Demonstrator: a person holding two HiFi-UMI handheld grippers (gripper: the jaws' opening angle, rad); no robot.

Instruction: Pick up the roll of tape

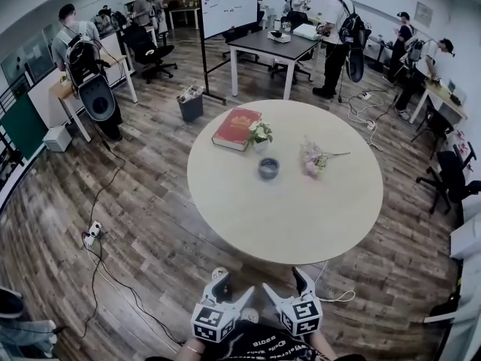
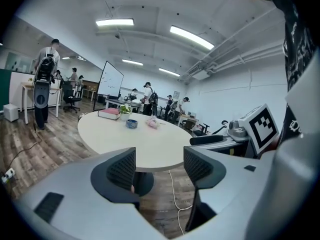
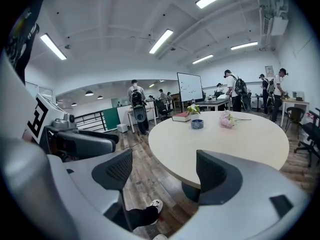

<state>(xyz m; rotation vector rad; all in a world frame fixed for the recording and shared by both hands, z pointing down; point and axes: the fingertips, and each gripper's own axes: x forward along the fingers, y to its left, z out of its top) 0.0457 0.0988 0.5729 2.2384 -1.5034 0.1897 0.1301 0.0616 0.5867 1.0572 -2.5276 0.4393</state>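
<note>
Left gripper (image 2: 160,168), right gripper (image 3: 167,174) agape; tape (image 1: 268,168)

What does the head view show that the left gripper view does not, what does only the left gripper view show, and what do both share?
Only the head view shows the waste bin on the floor and the tabletop's full round outline from above. Only the left gripper view shows the ceiling lights and the left gripper face-on, its jaws apart with nothing between them. Both show the round table bearing the red book, the potted plant, the roll of tape and the pink flowers.
</note>
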